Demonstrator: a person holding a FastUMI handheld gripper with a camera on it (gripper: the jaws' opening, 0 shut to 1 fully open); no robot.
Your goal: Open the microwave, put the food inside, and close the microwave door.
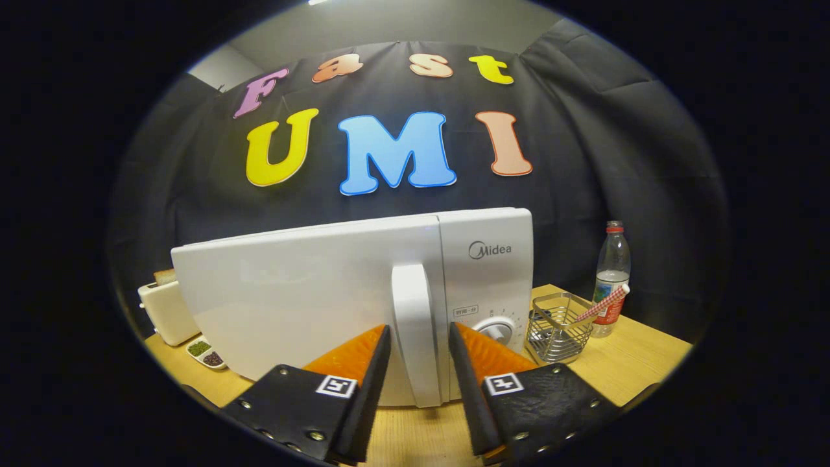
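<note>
The microwave point(311, 305) stood on the wooden table point(642, 360) just ahead of the gripper point(419, 334), its front facing the camera and its long axis running side to side. Its door point(292, 305) looked swung slightly out from the body. The door's handle point(415, 324) stood upright, its long axis vertical, beside the control panel with a dial point(496, 329).

The gripper's fingers point(353, 357) were parted, one on each side of the handle, which sat between them. Whether either finger touched the handle could not be told.

Beside the microwave on one side sat a toaster point(165, 311) and a small dish point(206, 353); on the other, a wire basket point(557, 327) holding a checked stick point(603, 303), and a bottle point(611, 279).
</note>
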